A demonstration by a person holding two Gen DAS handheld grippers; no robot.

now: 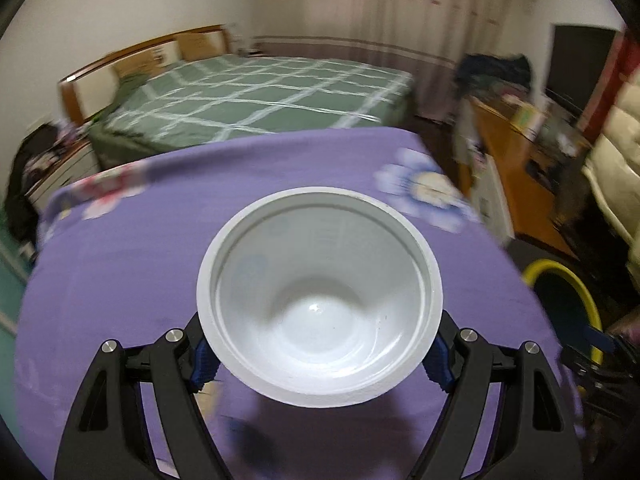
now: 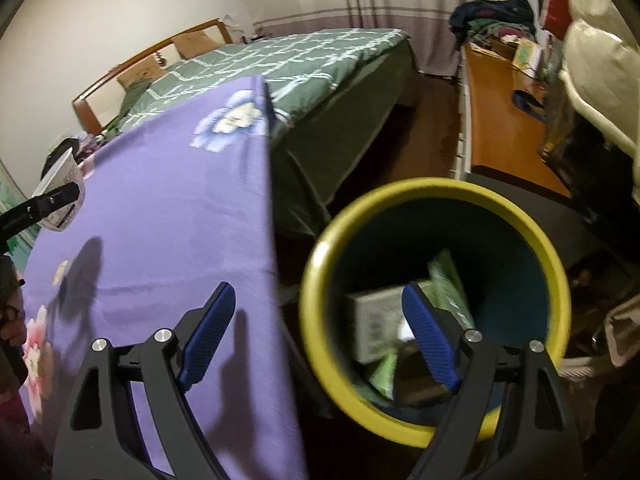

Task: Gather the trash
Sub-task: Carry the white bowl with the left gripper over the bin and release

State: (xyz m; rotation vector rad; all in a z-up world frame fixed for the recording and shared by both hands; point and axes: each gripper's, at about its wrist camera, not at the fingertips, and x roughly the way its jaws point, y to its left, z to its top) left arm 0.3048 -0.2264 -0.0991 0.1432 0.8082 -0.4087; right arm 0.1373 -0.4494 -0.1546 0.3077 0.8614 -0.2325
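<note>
A white paper bowl [image 1: 320, 280], empty inside, sits between the blue pads of my left gripper [image 1: 320, 364], which press on its sides and hold it above the purple tablecloth [image 1: 120, 280]. The right wrist view shows the same bowl [image 2: 60, 196] at far left, printed on the outside, with a black finger [image 2: 40, 204] across it. My right gripper [image 2: 320, 320] stands open and holds nothing, straddling the table's right edge and the yellow-rimmed bin [image 2: 400, 188]. Inside the bin lie a white box [image 2: 376, 320] and green packets [image 2: 448, 280].
The bin [image 1: 576, 292] stands on the dark floor just right of the table. A bed with a green checked cover [image 1: 260, 96] lies beyond the table. A wooden desk [image 2: 504, 132] with piled clothes lines the right wall. Pale bedding [image 2: 600, 60] is stacked at far right.
</note>
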